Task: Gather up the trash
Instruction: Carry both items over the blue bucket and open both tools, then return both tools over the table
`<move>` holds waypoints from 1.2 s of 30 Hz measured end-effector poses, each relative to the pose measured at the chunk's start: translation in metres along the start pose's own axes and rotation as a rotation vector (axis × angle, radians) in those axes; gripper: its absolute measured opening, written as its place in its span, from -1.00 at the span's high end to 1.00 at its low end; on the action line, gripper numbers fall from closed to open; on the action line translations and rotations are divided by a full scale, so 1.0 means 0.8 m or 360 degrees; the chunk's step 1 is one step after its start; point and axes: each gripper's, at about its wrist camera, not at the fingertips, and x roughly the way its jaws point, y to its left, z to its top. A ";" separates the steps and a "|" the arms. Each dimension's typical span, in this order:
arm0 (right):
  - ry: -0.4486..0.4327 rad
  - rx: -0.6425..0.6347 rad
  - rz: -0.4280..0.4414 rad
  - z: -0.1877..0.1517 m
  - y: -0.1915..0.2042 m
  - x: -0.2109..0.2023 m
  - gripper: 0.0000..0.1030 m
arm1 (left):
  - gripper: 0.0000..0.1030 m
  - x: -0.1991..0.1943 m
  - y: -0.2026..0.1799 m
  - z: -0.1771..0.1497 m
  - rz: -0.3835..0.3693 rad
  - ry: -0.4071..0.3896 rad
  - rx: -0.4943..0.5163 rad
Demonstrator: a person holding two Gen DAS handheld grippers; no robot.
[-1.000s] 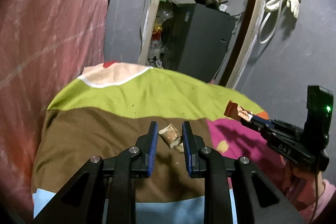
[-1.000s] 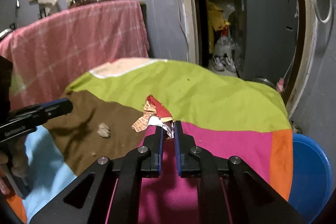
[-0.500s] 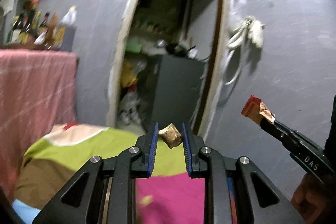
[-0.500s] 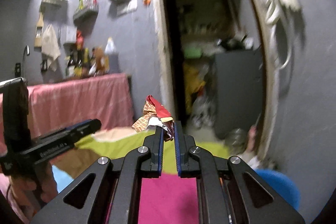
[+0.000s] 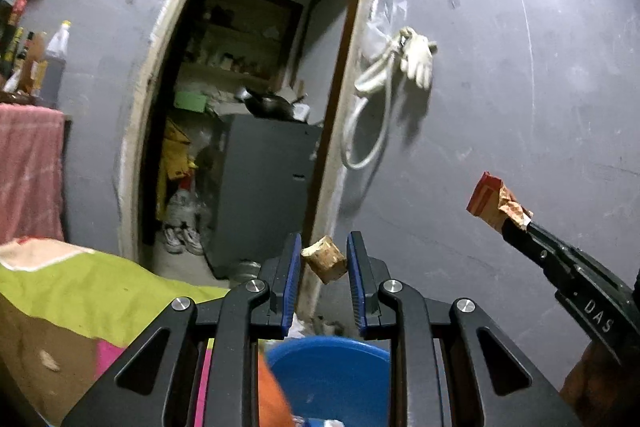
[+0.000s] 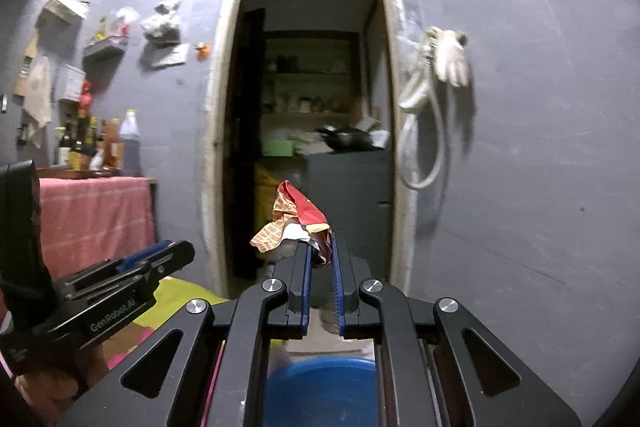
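The small tan crumpled lump of trash is pinched between the blue pads of the left gripper, up in the air, with one corner against each pad. It looks dry, rough and light, like a wad of paper or a bit of cork, though the view is too blurry to be sure. The crinkled red and orange snack wrapper sticks up at 12 o'clock from the right gripper, whose jaws are squeezed shut on its bottom end; it is thin, shiny and folded. Both pieces are picked up, so that part looks done. Dropping them is left. The round blue plastic tub sits low at 6 o'clock under both grippers, likely the place for the trash. One more pale scrap lies on the patchwork cloth of green, brown and pink at 8 o'clock, so more picking up may be left.
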 end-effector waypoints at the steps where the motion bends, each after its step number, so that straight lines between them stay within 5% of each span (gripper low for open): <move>1: 0.0014 0.0002 -0.0026 -0.006 -0.009 0.003 0.85 | 0.63 0.009 -0.005 -0.004 -0.0004 0.0017 0.0000; 8: 0.0134 0.0058 -0.0093 -0.052 -0.051 0.026 0.85 | 0.63 0.070 -0.019 -0.042 0.0003 0.0230 -0.0017; 22: 0.0647 0.0298 -0.0052 -0.136 -0.091 0.100 0.79 | 0.62 0.144 0.000 -0.109 0.0050 0.0722 -0.0071; 26: 0.0709 0.0347 -0.0044 -0.146 -0.097 0.104 0.41 | 0.59 0.153 0.008 -0.121 0.0051 0.0774 -0.0090; 29: 0.0737 0.0352 -0.0039 -0.148 -0.098 0.106 0.41 | 0.40 0.155 0.010 -0.123 0.0031 0.0784 -0.0121; 34: 0.0748 0.0365 -0.0027 -0.145 -0.101 0.105 0.39 | 0.37 0.157 0.016 -0.117 0.0024 0.0776 -0.0146; 36: 0.0733 0.0373 -0.0025 -0.143 -0.101 0.105 0.16 | 0.36 0.157 0.016 -0.116 0.0025 0.0776 -0.0153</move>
